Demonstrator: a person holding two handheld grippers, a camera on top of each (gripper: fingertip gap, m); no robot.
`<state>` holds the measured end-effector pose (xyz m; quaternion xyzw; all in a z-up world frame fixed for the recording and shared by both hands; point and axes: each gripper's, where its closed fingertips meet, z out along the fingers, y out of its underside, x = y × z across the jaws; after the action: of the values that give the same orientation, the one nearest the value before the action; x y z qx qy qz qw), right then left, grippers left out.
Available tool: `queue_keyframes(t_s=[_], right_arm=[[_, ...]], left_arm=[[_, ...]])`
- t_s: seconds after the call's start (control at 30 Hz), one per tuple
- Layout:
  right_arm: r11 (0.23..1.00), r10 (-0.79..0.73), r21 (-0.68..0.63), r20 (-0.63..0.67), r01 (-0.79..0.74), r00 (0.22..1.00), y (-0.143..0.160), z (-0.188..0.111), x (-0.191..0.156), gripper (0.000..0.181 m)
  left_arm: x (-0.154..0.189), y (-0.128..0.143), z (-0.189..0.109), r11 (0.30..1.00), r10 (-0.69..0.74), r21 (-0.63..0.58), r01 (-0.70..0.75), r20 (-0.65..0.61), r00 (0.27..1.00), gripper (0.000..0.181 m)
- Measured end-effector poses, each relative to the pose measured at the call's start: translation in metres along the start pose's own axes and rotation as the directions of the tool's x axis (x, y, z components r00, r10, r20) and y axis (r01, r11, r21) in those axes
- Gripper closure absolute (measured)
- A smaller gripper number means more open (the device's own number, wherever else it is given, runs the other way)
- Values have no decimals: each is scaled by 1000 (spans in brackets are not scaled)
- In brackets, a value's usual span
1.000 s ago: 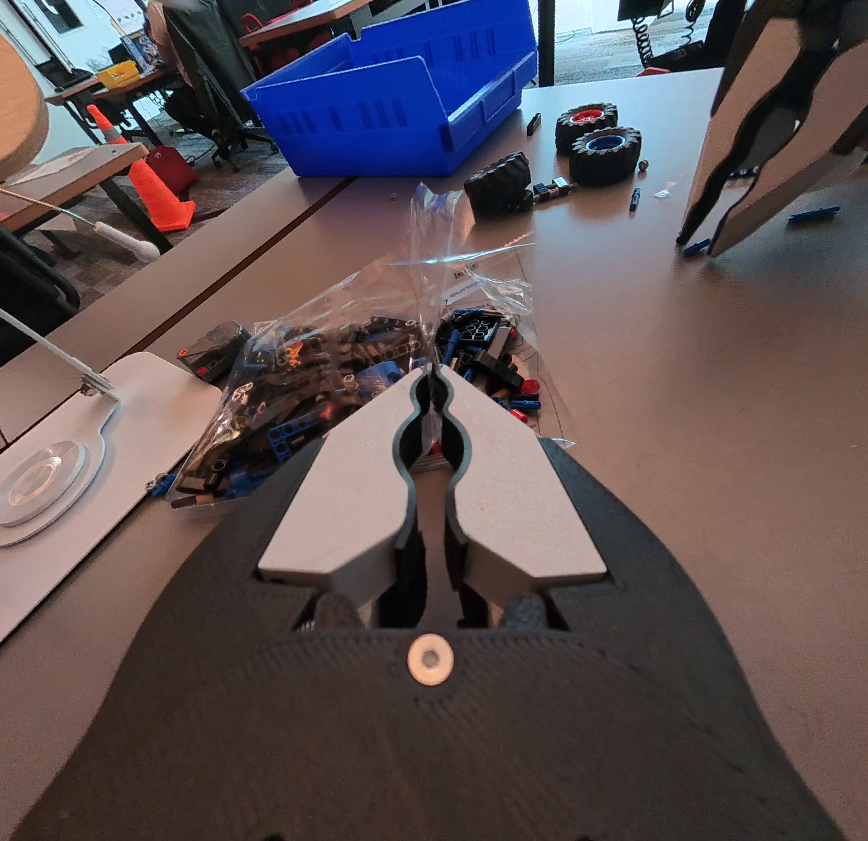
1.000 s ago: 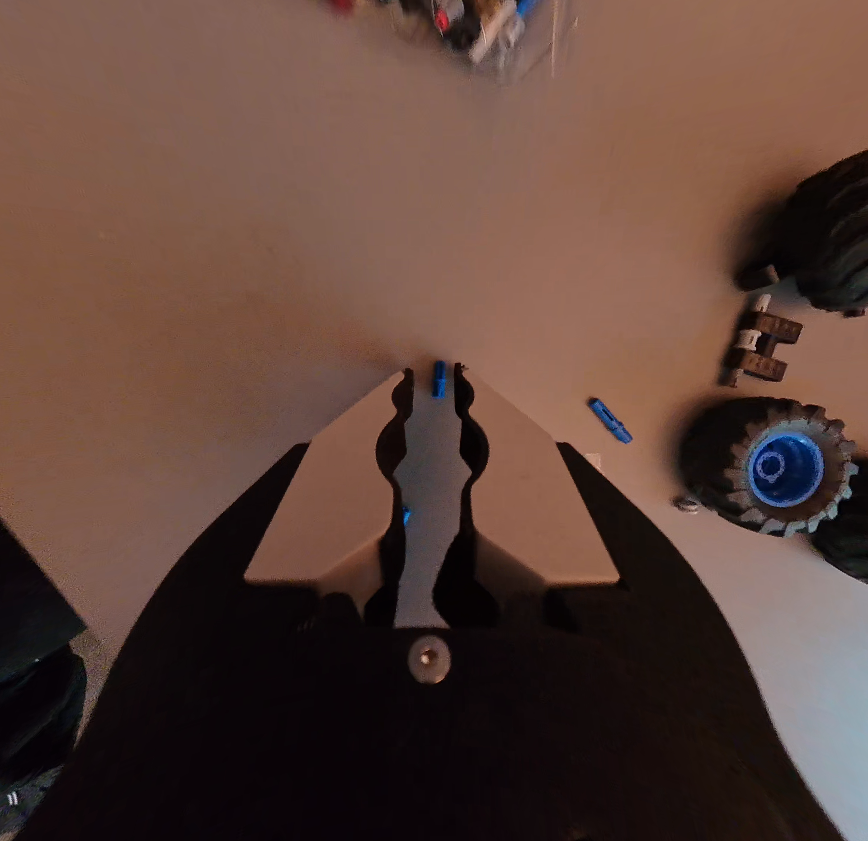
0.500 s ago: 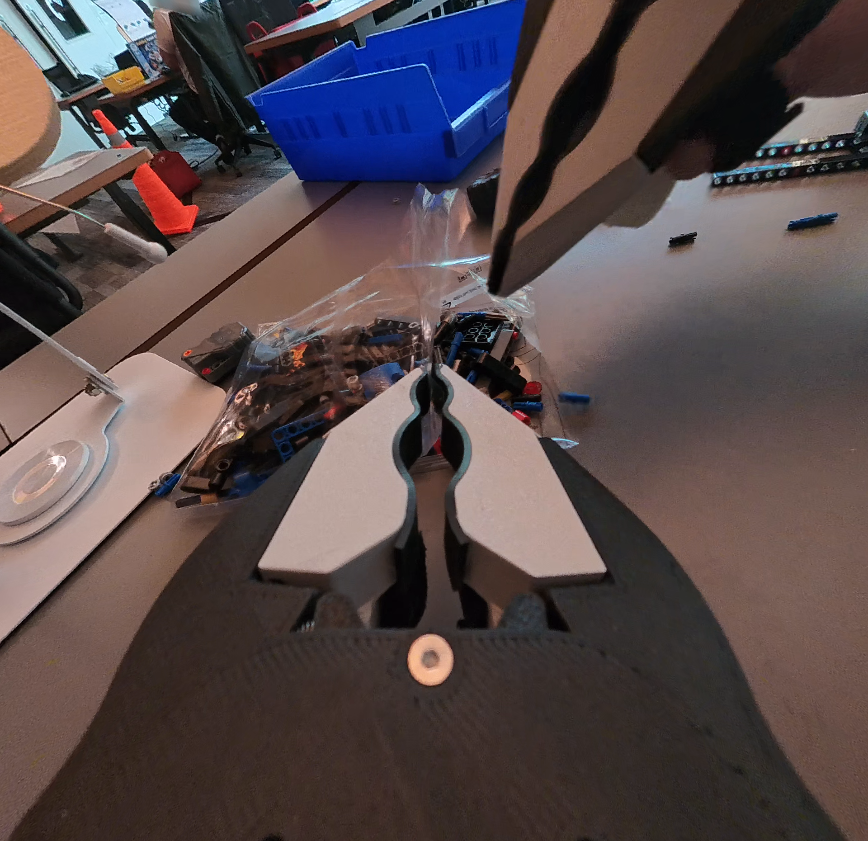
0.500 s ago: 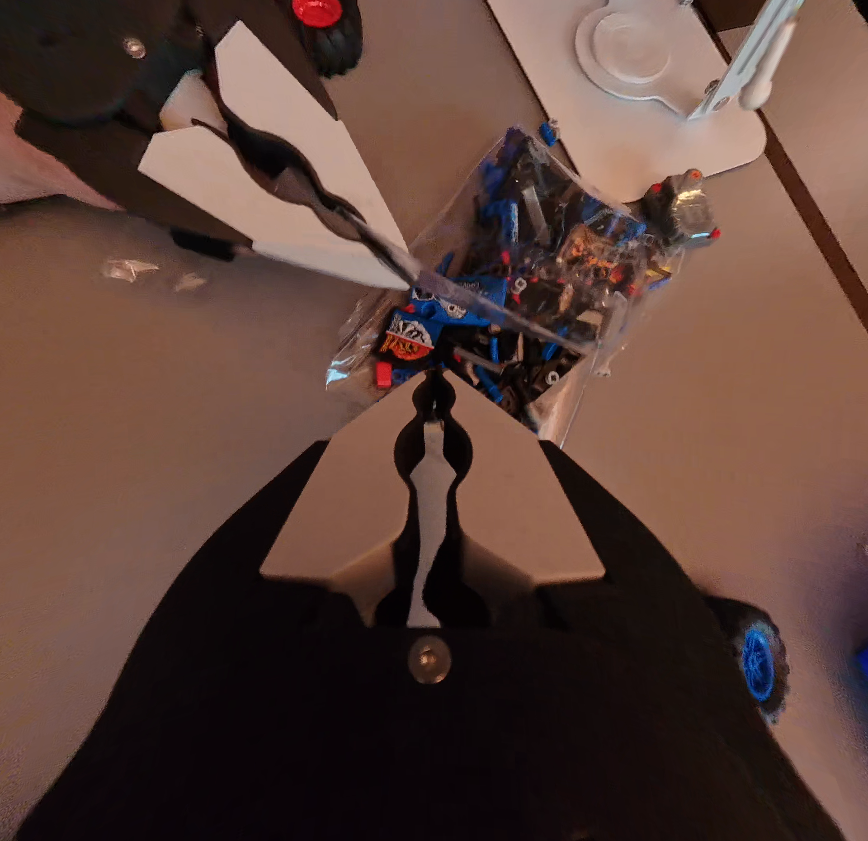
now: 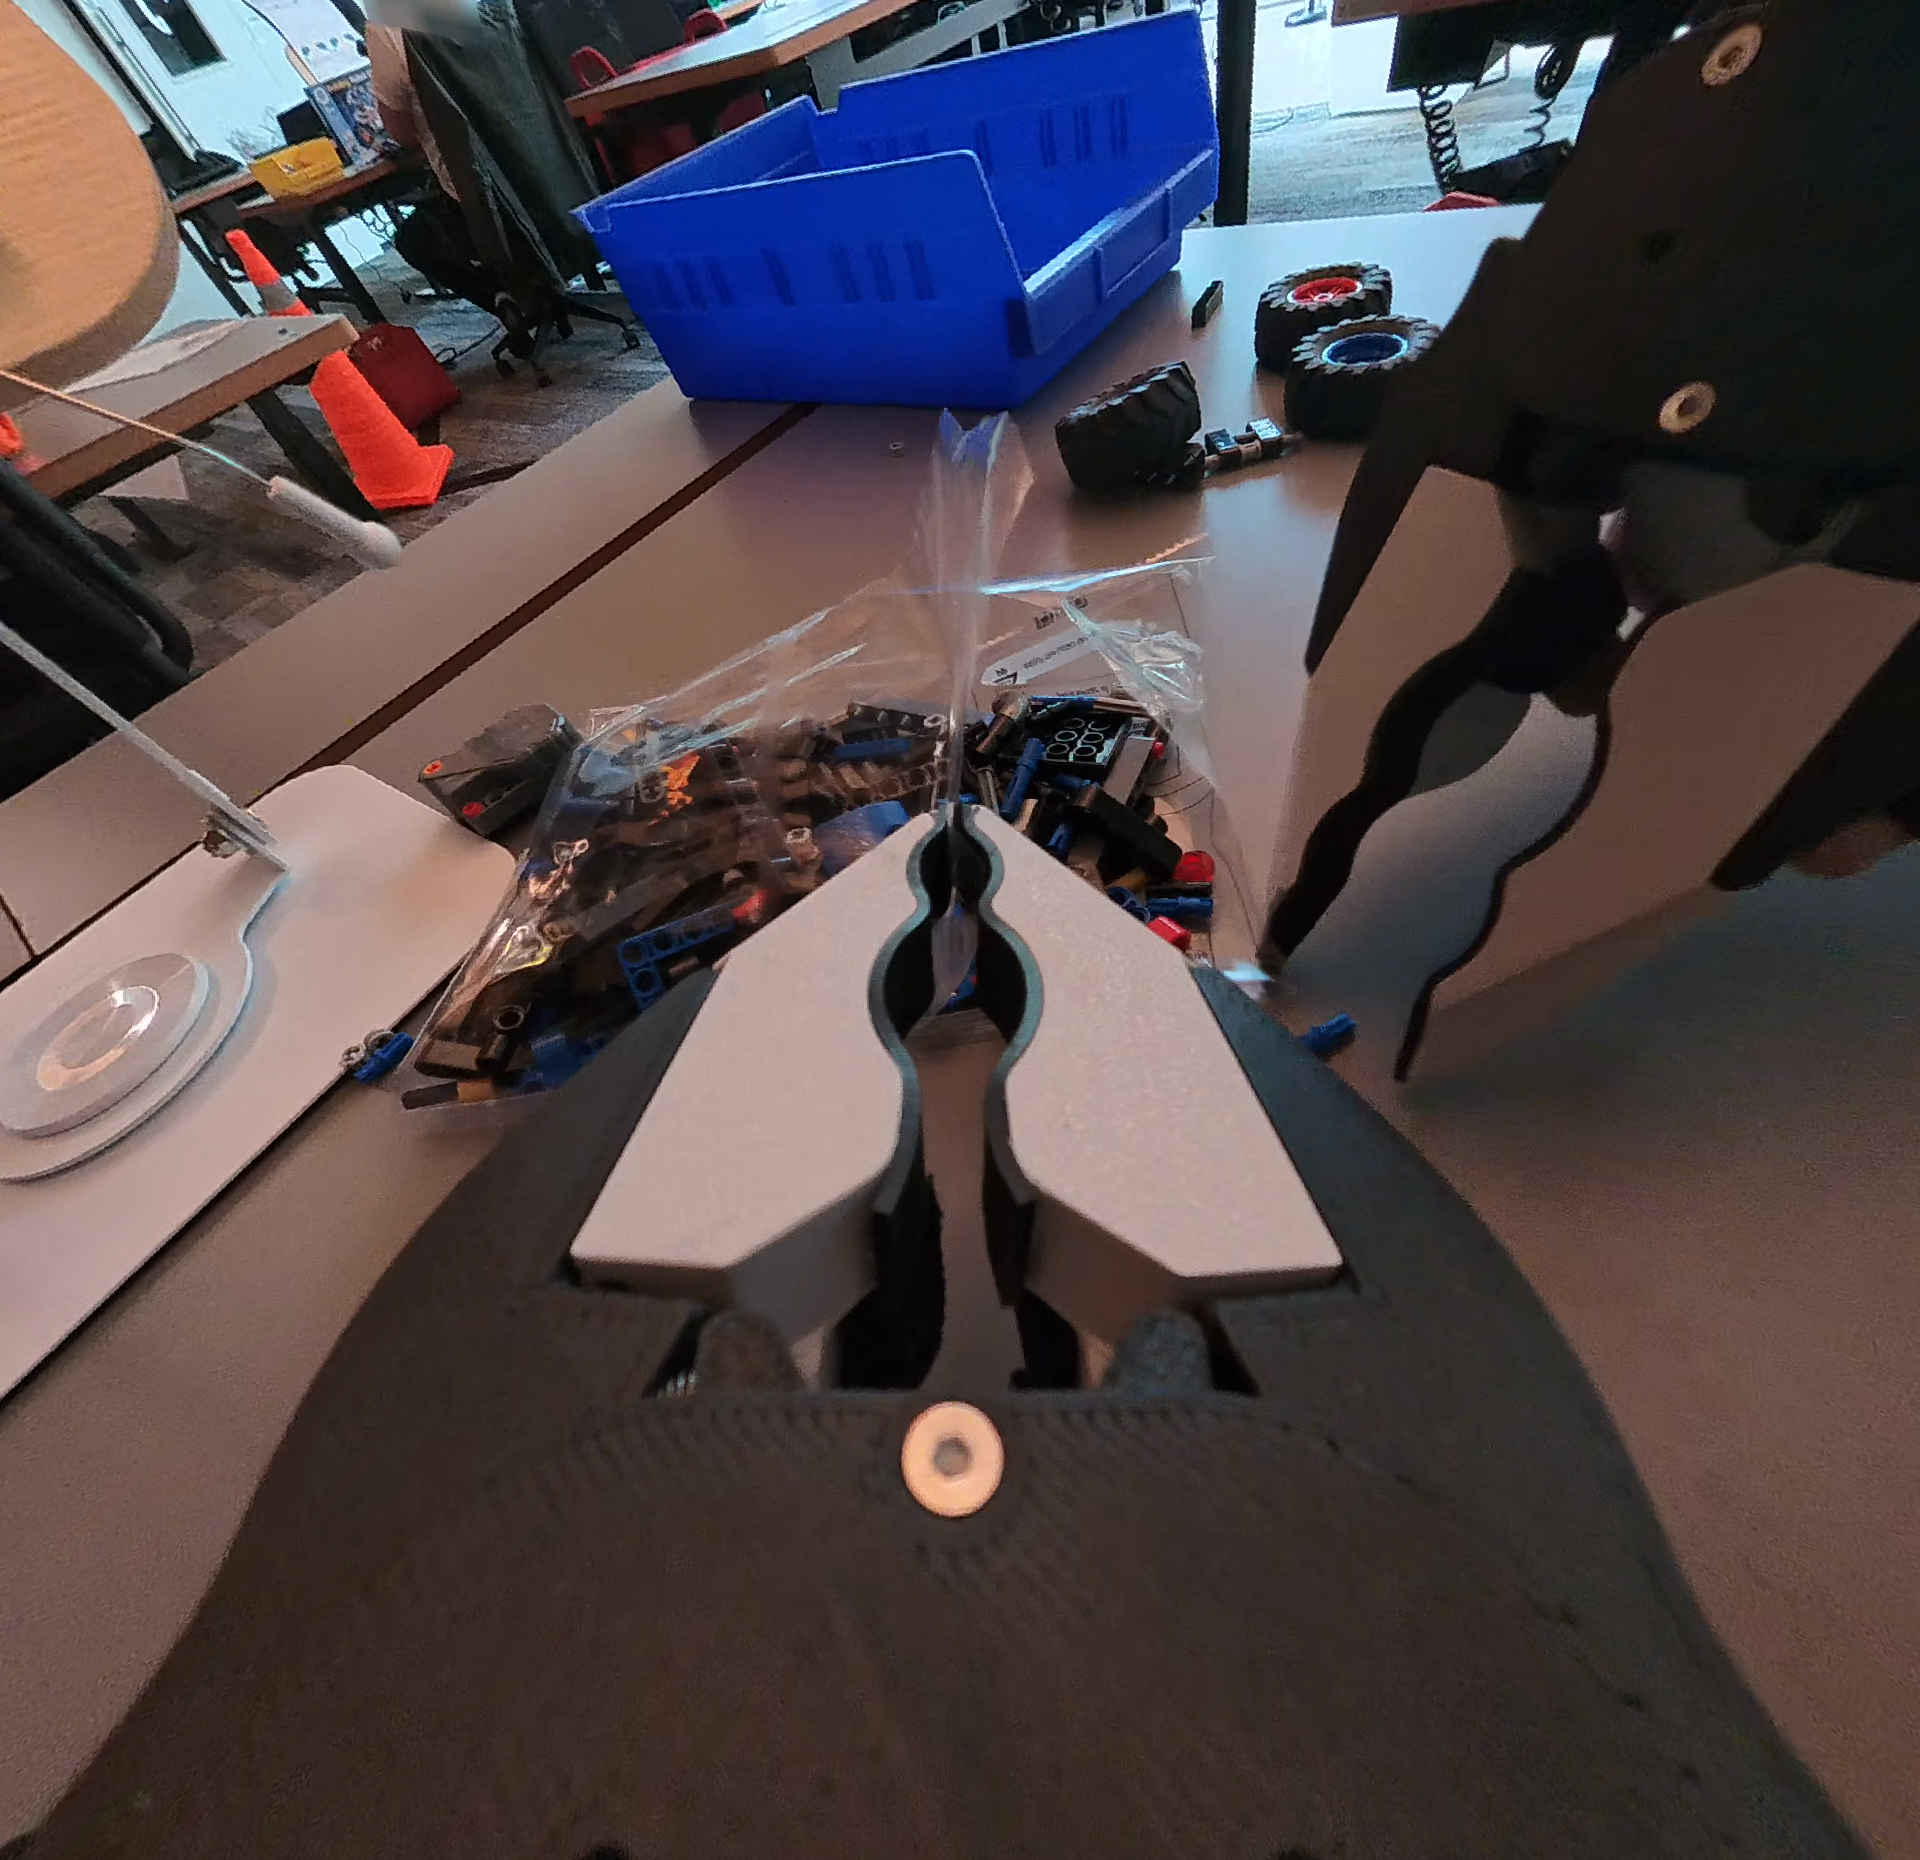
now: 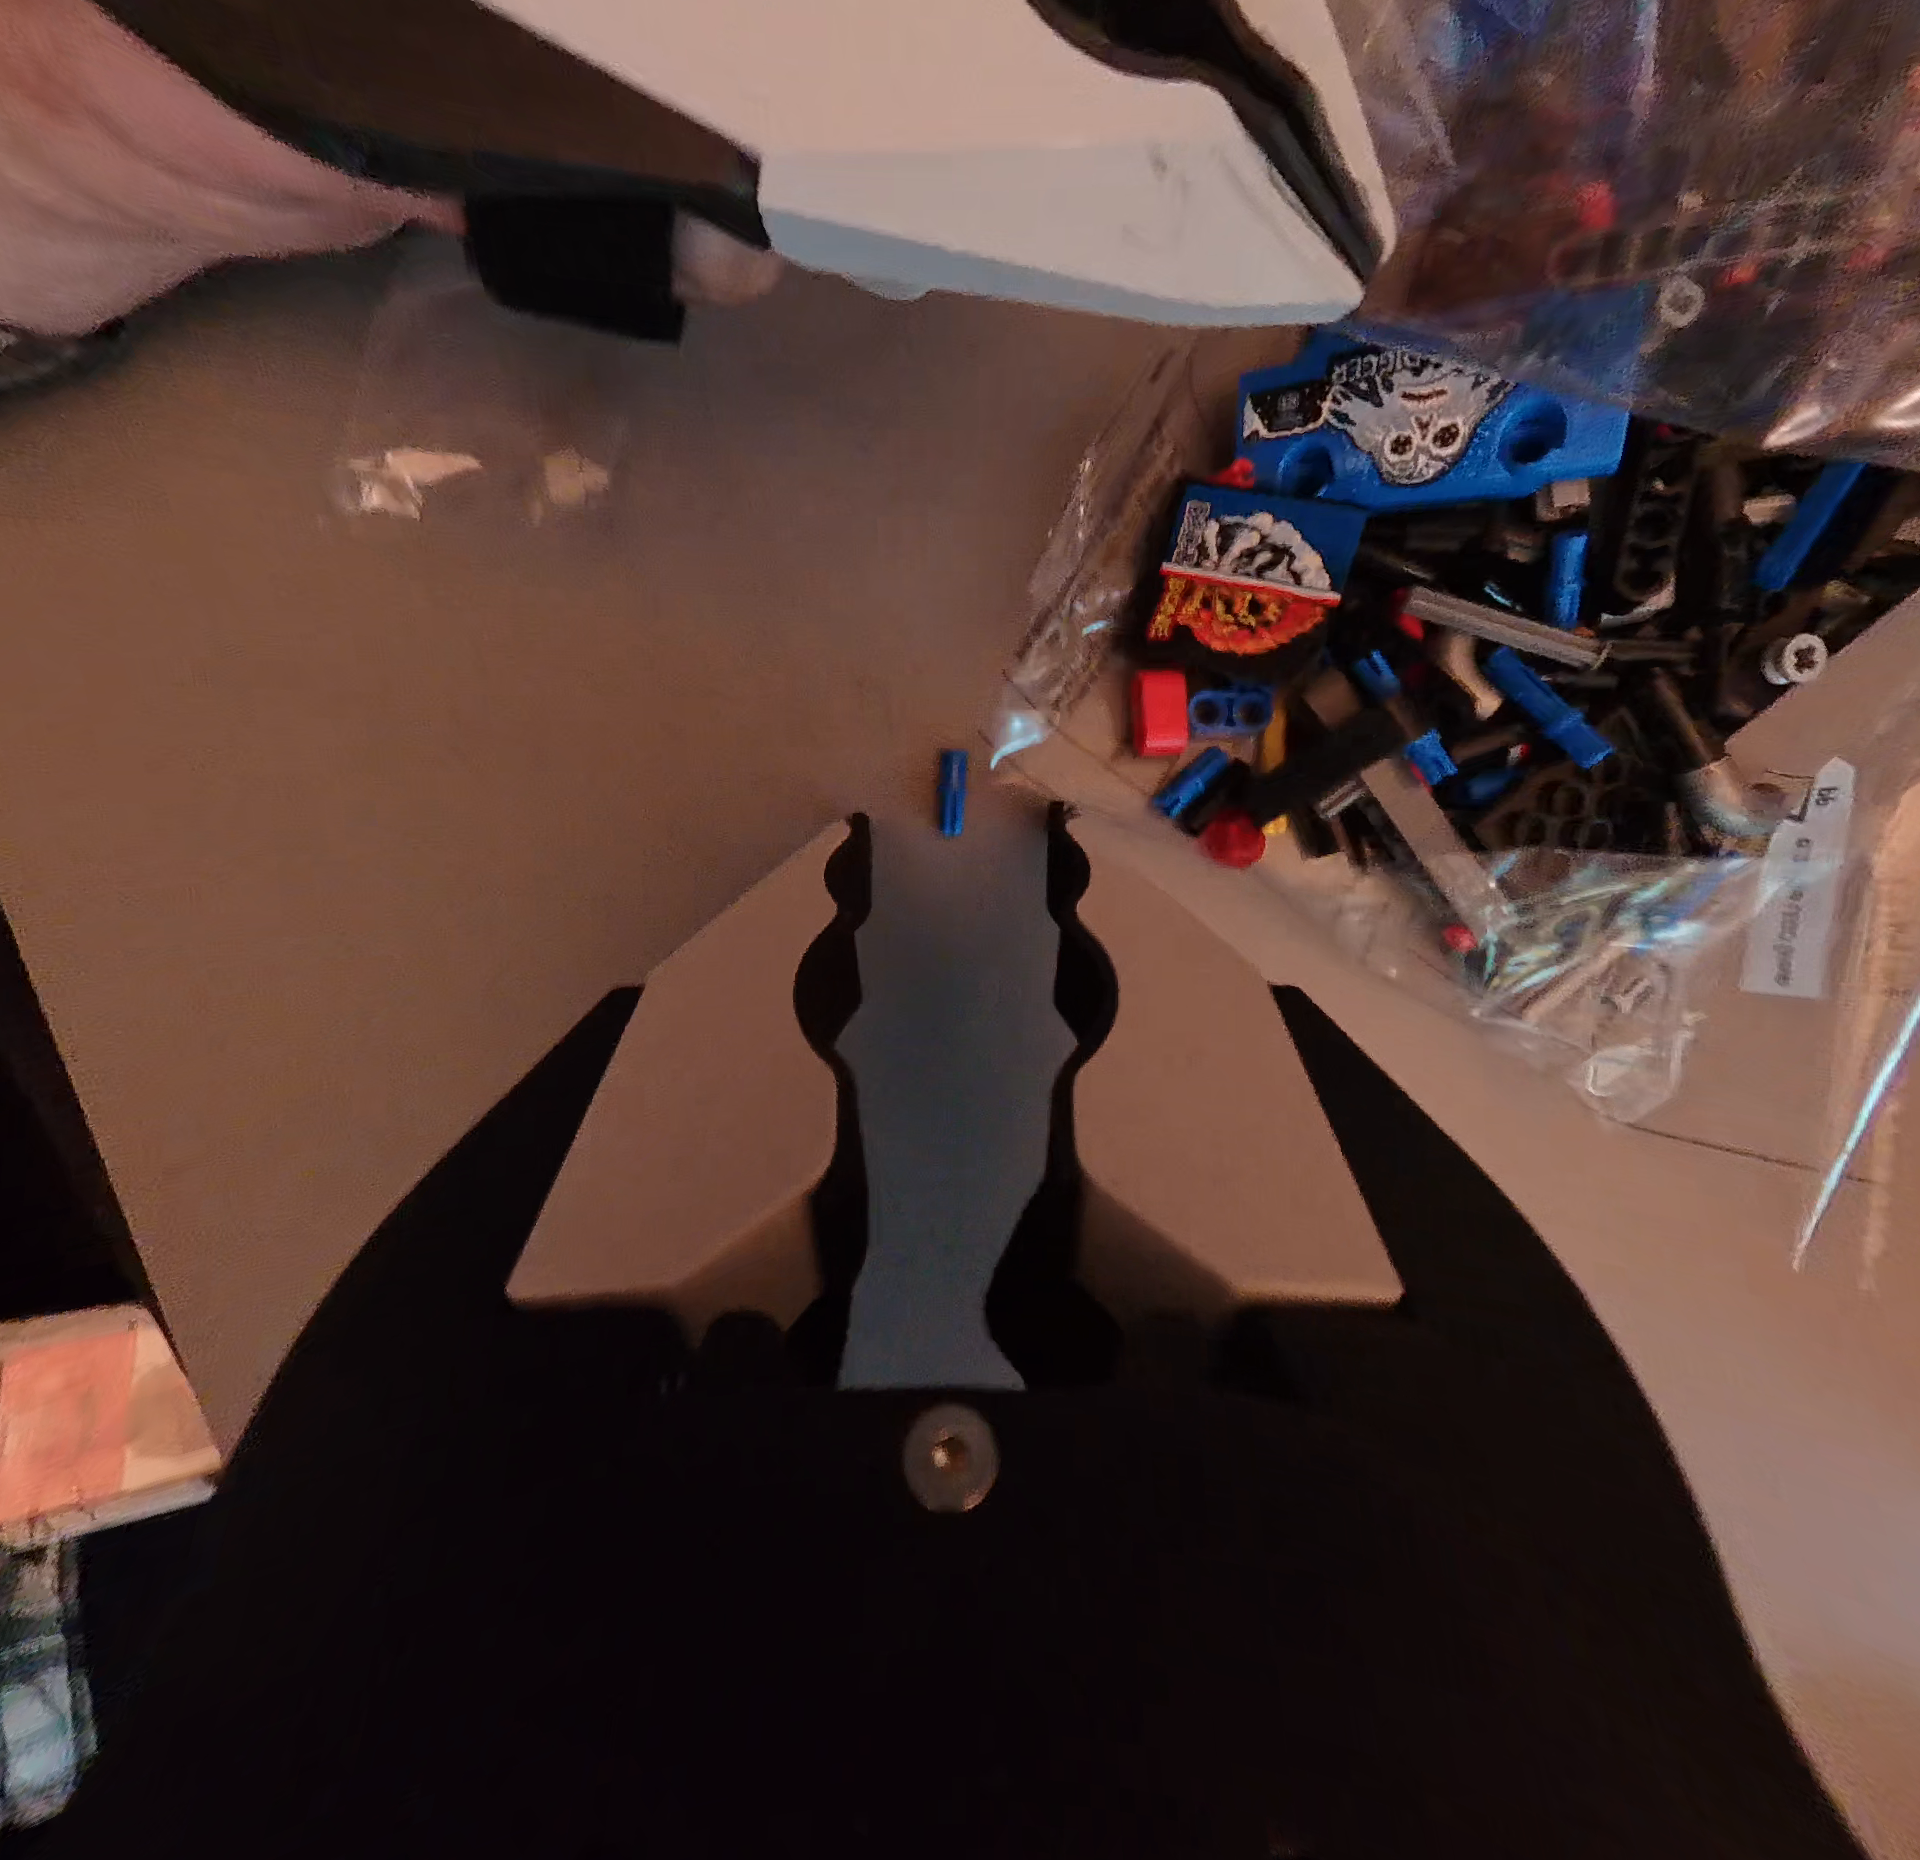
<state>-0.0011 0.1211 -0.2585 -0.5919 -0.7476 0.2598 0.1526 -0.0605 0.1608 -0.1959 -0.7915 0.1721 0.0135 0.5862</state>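
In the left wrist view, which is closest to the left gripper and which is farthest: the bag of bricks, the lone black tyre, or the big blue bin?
From the left gripper:
1. Bag of bricks, pinched at the fingertips.
2. Lone black tyre, farther up the table, slightly right.
3. Big blue bin, at the table's far end.

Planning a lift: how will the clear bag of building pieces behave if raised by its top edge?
The clear bag looks floppy: its thin film stands pinched in the left gripper. It would likely sag. Loose pieces already lie at its mouth, so more may spill.
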Motion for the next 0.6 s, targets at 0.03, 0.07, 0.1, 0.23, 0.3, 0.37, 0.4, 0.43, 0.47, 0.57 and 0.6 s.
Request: queue_keyframes(t_s=[0.03, 0.07, 0.1, 0.23, 0.3, 0.37, 0.4, 0.43, 0.47, 0.57, 0.6], right_arm=[[1000, 8, 4, -21, -8, 1000, -3, 2, 1, 153], [1000, 5, 0, -56, -5, 998, -4, 3, 4, 161], [1000, -9, -3, -65, 9, 998, -4, 4, 4, 168], [999, -40, 25, -40, 41, 998, -8, 8, -5, 181], [999, -52, 16, -24, 52, 998, -7, 5, -8, 181], [997, -63, 49, 29, 61, 998, -13, -2, -16, 181], [996, -66, 56, 51, 63, 996, -16, -4, -22, 176], [997, -64, 54, 62, 61, 996, -19, -3, -26, 165], [997, -66, 51, 70, 63, 995, -23, 0, -32, 161], [996, -84, 46, 94, 79, 992, -33, 16, -55, 155], [995, -95, 34, 109, 92, 989, -34, 23, -65, 154]], left_arm=[[0, 0, 0, 1000, -2, 1, 2, 0, 1000, 181], [-1, 0, 0, 1000, -4, 2, 4, 0, 1000, 181], [0, 0, 0, 1000, -4, 2, 4, -1, 1000, 181], [0, 0, 0, 1000, 2, -2, -2, -2, 1000, 181], [0, 0, 0, 1000, -2, 1, 2, -1, 1000, 181], [-1, 0, 0, 1000, -8, 3, 8, 0, 1000, 181], [-1, 0, 0, 1000, -10, 4, 10, 0, 1000, 181], [-1, 0, 0, 1000, -11, 3, 11, -1, 1000, 181], [-1, 0, 0, 1000, -9, 2, 9, -1, 1000, 181], [-2, -1, -1, 1000, -16, 7, 16, 1, 1000, 181], [-4, -1, -1, 1000, -23, 12, 23, 3, 1000, 181]])
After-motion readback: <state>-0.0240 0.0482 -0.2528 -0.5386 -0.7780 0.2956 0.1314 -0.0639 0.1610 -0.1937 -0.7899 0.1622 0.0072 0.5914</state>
